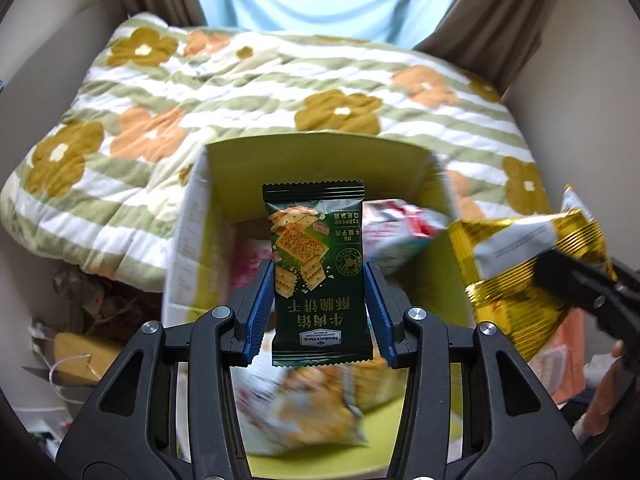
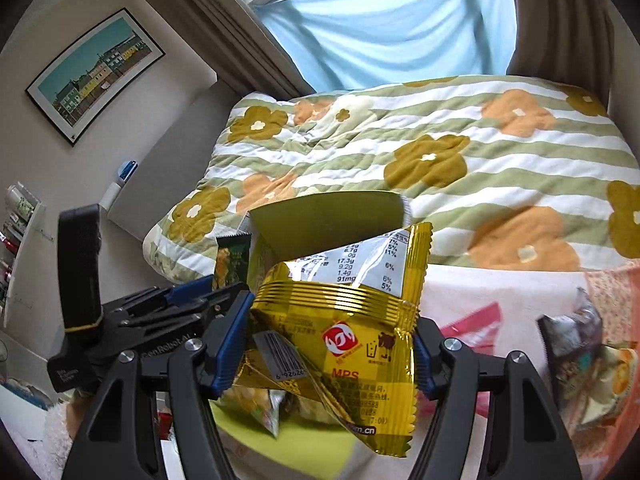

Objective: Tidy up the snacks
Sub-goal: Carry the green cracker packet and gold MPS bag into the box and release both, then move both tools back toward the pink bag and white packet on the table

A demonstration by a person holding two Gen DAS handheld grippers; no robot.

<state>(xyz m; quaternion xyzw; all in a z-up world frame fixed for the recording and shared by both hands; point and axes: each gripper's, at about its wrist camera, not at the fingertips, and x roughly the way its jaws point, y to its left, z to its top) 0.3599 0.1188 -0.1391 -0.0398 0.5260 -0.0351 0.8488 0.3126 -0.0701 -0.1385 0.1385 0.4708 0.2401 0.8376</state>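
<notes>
Left wrist view: the left gripper point(image 1: 319, 312) points down over an open cardboard box point(image 1: 320, 168) with a yellow-green inside.
Left fingers: the 2 blue-padded fingers point(image 1: 259, 312) are closed tight on a dark green cracker packet point(image 1: 318, 268), pinching it by its 2 long edges.
Green packet: upright between the pads, print upside down to the camera, its top seal above the fingertips and its bottom seal below them, hanging over the box opening.
Box: it stands against a bed with a flowered, green-striped quilt point(image 1: 240, 92); 1 flap stands up at the far side. Blurred snack bags point(image 1: 296, 408) lie inside, a pale one with red print point(image 1: 400, 228) near the far right corner.
Right wrist view: the right gripper point(image 2: 332, 344) holds a gold foil snack bag point(image 2: 340, 340) between its blue-padded fingers point(image 2: 228, 348).
Right fingers: part-way closed, pressing both sides of the bag, which is crumpled and folded at the grip.
Gold bag: back side to the camera, barcode and nutrition table showing, held in the air just right of the box and near its raised flap point(image 2: 328, 216).
Gripper spacing: side by side, close but apart; the left one and its green packet show at the left of the right wrist view.
Right of the box: more snack bags point(image 2: 580, 360) on a pink patterned cloth point(image 2: 612, 288).
Background: blue curtain point(image 2: 380, 28), framed picture point(image 2: 96, 72) on the wall.
</notes>
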